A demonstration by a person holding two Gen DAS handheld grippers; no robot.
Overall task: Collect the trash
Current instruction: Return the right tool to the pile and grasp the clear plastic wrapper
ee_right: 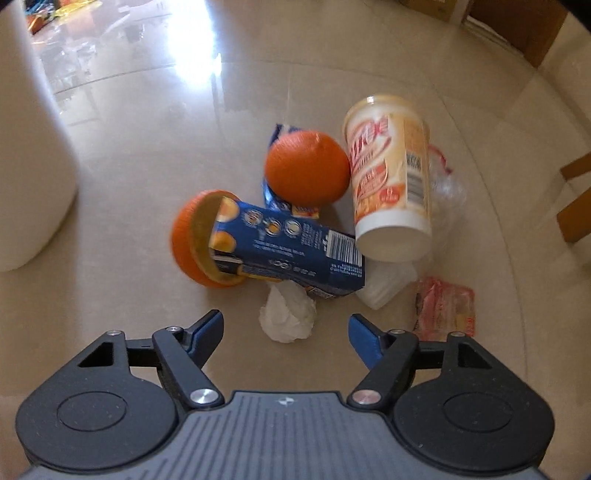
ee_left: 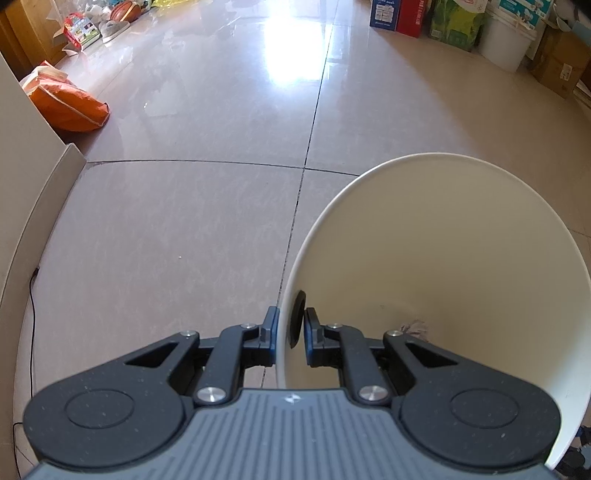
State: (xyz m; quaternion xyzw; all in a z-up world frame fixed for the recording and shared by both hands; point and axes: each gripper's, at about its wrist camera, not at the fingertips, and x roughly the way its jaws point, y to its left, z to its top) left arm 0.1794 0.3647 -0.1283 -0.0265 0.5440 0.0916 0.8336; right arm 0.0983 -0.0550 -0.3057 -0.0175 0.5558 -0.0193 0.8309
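Our left gripper (ee_left: 289, 334) clamped on the rim of a cream plastic bin (ee_left: 443, 280), glossy tiled floor (ee_left: 184, 229) ahead of us, orange bag (ee_left: 68, 103) far left, boxes (ee_left: 402, 14) along the far wall.

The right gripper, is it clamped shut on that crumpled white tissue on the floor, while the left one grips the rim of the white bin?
Not quite. In the right wrist view the right gripper has its jaws wide open, and the crumpled white tissue lies untouched on the floor between them. The rest holds: the left wrist view shows the left gripper clamped on the white bin rim.
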